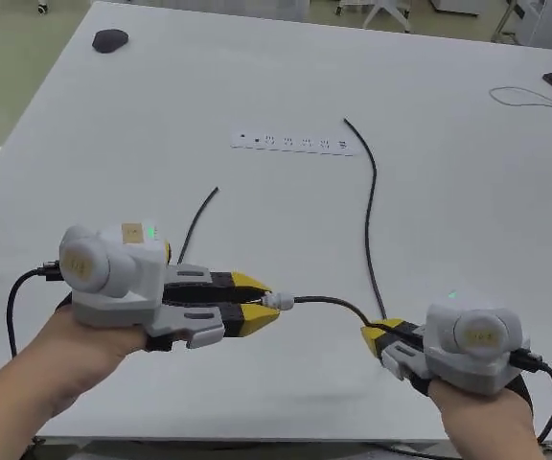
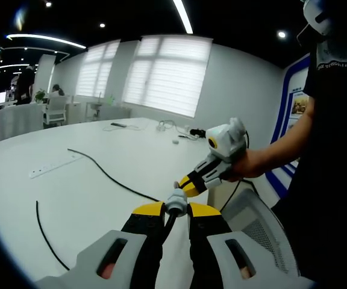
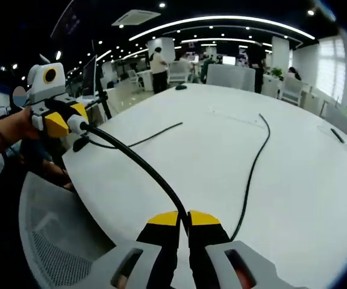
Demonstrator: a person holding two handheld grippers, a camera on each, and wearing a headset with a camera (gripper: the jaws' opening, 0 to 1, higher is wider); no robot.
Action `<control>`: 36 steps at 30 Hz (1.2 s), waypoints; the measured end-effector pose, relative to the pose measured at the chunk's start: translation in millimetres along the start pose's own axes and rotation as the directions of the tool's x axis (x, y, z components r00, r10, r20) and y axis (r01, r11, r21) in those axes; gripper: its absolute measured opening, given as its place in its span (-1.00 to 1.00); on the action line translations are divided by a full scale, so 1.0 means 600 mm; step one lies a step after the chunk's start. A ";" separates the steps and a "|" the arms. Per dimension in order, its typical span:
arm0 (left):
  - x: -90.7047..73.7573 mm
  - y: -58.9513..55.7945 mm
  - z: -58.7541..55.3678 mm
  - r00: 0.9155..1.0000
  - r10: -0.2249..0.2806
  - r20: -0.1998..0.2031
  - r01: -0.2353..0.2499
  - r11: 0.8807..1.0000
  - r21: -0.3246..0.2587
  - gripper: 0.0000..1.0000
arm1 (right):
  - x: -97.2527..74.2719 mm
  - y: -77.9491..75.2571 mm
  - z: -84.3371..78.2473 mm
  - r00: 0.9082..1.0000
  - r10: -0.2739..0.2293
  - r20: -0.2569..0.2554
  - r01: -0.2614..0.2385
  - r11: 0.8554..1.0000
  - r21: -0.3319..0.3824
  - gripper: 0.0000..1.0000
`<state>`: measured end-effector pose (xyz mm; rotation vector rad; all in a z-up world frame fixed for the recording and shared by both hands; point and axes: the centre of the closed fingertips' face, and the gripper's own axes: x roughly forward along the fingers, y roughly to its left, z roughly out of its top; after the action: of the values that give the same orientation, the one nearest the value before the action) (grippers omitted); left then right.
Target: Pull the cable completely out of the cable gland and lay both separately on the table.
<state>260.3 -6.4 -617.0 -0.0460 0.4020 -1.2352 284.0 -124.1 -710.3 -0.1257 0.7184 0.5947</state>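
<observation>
A small white cable gland sits between the yellow jaws of my left gripper, which is shut on it above the table's near edge. A black cable comes out of the gland and runs right into my right gripper, shut on it about a hand's width away. Past that grip the cable runs away across the white table to its far end. In the left gripper view the gland pokes up between the jaws of the left gripper. The right gripper view has the cable rising from the right gripper to the gland.
A second, shorter black cable lies behind the left gripper. A white power strip lies mid-table and a black mouse at the far left. A thin pale wire lies at the far right. A grey mesh chair stands below the table's edge.
</observation>
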 end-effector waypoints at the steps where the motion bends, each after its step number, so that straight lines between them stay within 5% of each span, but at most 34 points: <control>1: 0.002 -0.001 -0.001 1.000 -0.001 -0.003 0.001 1.000 0.001 -0.71 | 0.002 -0.001 -0.003 1.000 -0.004 -0.008 0.004 1.000 0.008 -1.00; 13: -0.006 0.011 0.002 1.000 0.019 0.007 -0.019 1.000 -0.016 -0.71 | -0.009 0.007 0.011 1.000 0.007 -0.001 -0.007 1.000 0.000 -0.98; 23: -0.010 0.020 0.005 0.999 0.043 0.009 -0.043 0.999 -0.025 -0.71 | -0.020 0.027 0.004 0.999 0.008 -0.045 -0.015 0.988 -0.151 -0.97; 26: -0.010 0.018 0.005 0.999 0.041 0.007 -0.041 0.999 -0.023 -0.71 | -0.030 0.038 0.028 1.000 0.022 -0.021 -0.025 0.987 -0.157 -0.78; 28: -0.008 0.016 0.002 0.999 0.040 -0.001 -0.040 0.999 -0.020 -0.71 | -0.036 0.045 0.043 1.000 0.023 -0.013 -0.025 0.975 -0.221 -0.74; 30: -0.007 0.016 -0.001 0.999 0.039 -0.009 -0.039 0.999 -0.017 -0.71 | -0.042 0.069 0.073 1.000 0.027 0.003 -0.024 0.930 -0.366 -0.71; 32: -0.005 0.015 -0.004 0.999 0.036 -0.016 -0.037 0.999 -0.021 -0.71 | -0.042 0.094 0.091 0.999 0.047 0.006 -0.040 0.904 -0.426 -0.71; 34: -0.004 0.016 -0.005 0.999 0.036 -0.022 -0.036 0.999 -0.019 -0.71 | -0.038 0.119 0.106 0.997 0.078 0.011 -0.066 0.900 -0.430 -0.73; 36: -0.005 0.016 -0.005 0.999 0.033 -0.024 -0.034 0.999 -0.019 -0.71 | -0.033 0.129 0.118 0.997 0.078 0.015 -0.061 0.877 -0.477 -0.76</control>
<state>267.5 0.1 -621.6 -0.0416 0.4335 -1.1995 270.6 -47.8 -637.2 -0.5492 0.5319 0.8345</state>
